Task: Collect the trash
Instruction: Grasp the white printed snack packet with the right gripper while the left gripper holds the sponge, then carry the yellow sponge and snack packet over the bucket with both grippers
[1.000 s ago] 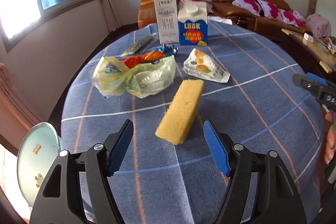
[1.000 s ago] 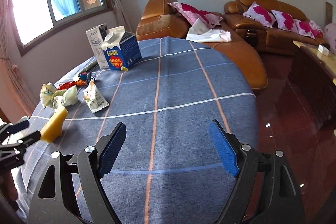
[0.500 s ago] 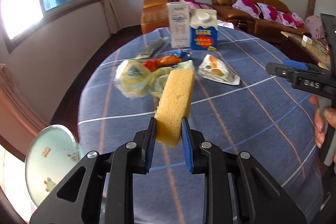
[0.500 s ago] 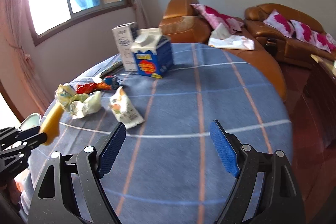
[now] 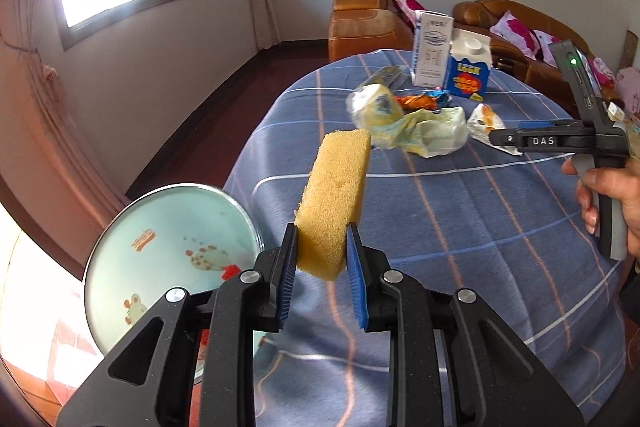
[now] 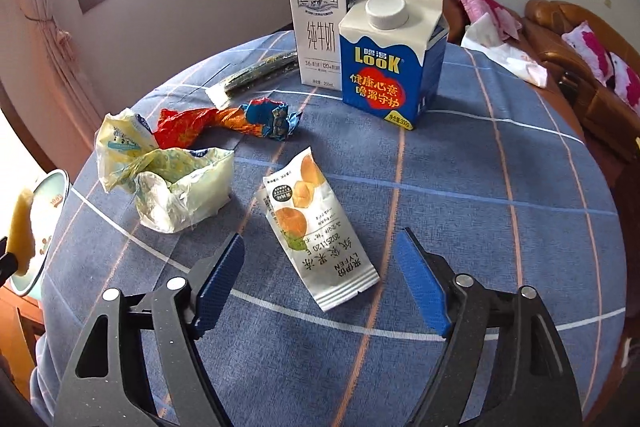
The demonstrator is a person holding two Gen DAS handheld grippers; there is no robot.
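Note:
My left gripper (image 5: pixel 320 267) is shut on a yellow sponge (image 5: pixel 334 199) and holds it in the air over the table's left edge, beside a pale green bin (image 5: pixel 168 251) with cartoon prints. My right gripper (image 6: pixel 320 283) is open and empty, with its jaws either side of the near end of a white snack pouch (image 6: pixel 316 223) lying flat on the cloth. Behind it lie a crumpled pale plastic bag (image 6: pixel 168 179), a red and blue wrapper (image 6: pixel 224 123), a blue LOOK carton (image 6: pixel 388 67) and a white milk carton (image 6: pixel 320 27).
The round table has a blue checked cloth (image 6: pixel 500 211). A dark flat wrapper (image 6: pixel 256 71) lies at the far left of it. Orange leather sofas (image 5: pixel 360 23) stand beyond the table. The bin also shows in the right wrist view (image 6: pixel 44 211) at the left edge.
My left gripper closed on the sponge, lifted it and swung left toward the bin. My right gripper moved left and forward, down over the snack pouch, staying open.

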